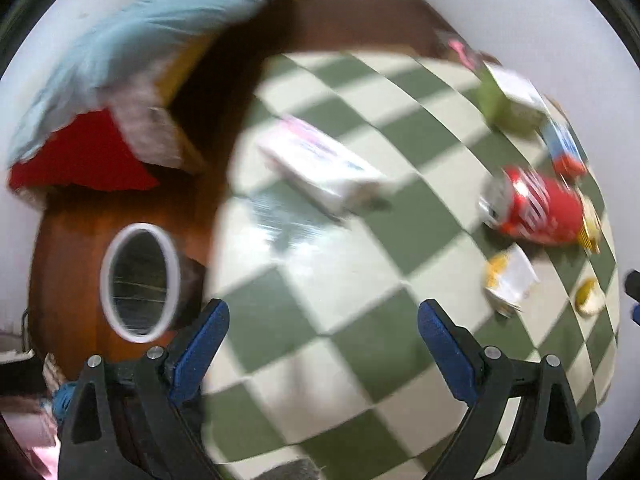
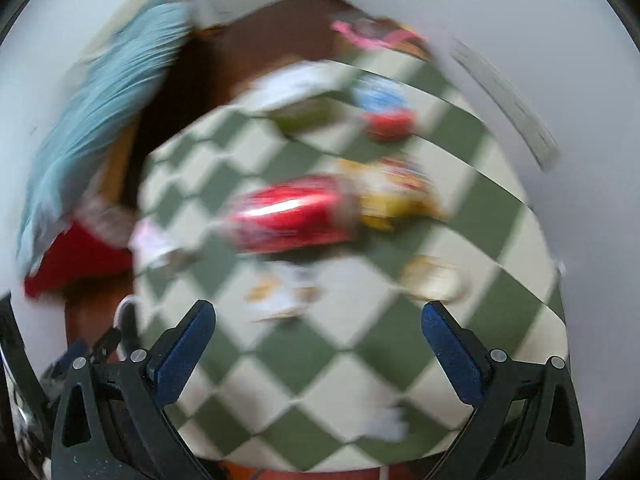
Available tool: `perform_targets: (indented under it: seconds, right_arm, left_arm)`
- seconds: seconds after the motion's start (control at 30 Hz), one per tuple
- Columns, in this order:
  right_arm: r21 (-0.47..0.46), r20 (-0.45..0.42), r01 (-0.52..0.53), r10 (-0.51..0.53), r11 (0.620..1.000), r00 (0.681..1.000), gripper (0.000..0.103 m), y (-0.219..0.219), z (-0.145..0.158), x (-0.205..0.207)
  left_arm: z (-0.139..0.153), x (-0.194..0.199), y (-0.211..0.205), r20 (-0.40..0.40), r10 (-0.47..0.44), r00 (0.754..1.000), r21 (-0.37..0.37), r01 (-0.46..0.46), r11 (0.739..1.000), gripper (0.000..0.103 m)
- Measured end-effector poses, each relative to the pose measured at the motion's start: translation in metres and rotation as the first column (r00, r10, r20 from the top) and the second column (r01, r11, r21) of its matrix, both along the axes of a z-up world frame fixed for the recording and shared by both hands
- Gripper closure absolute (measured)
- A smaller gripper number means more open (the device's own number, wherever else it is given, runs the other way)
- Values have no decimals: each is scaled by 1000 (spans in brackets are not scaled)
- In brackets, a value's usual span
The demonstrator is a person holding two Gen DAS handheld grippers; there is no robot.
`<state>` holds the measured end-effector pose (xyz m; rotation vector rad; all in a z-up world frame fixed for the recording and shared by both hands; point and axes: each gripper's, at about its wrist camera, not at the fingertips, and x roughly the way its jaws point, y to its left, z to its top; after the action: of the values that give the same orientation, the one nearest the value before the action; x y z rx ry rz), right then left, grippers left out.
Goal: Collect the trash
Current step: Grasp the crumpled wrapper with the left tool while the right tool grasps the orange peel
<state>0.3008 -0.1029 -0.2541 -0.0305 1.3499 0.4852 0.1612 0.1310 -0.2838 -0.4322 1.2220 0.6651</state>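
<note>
Trash lies on a green-and-cream checkered table [image 1: 352, 280]. A red soda can [image 1: 532, 208] lies on its side at the right; it also shows, blurred, in the right wrist view [image 2: 292, 216]. A white carton [image 1: 320, 164] lies mid-table. A crumpled white and yellow wrapper [image 1: 510, 280] lies near the can. A green box [image 1: 508, 100] and a blue and red packet [image 1: 564, 148] sit at the far right. My left gripper [image 1: 322, 320] is open and empty over the table's left part. My right gripper [image 2: 318, 320] is open and empty, short of the can.
A round bin with a white rim [image 1: 140, 282] stands on the brown floor left of the table. A bed with a light blue blanket [image 1: 132, 40] and red cloth [image 1: 84, 160] is beyond it. White walls are behind. The right wrist view is heavily blurred.
</note>
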Motion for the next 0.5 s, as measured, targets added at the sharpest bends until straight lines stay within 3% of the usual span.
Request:
perform_targets:
  seconds: [0.03,0.1,0.17,0.5]
  right_arm:
    - [-5,-13,25,-25,1000,1000,4,-10,-10,8]
    - [-24,-31,59,-60,998,998,23,-27,-30,22]
    - [-35,-42,82,-83,996,996,32,-36,-47,31]
    - [-9,-61,124,-124,992,990,55,-47,-85,50]
  left_arm:
    - [-5,8,-7,-6,-20,1000,-16,19,1000,7]
    - [-13,25,-20,-12,-74,997,-37,74,997,7]
    - [-19,42,-33,-21,-129,991,-54,128,990,7]
    - [-49,109,-83,-49,-325,944,-122,318,940,8]
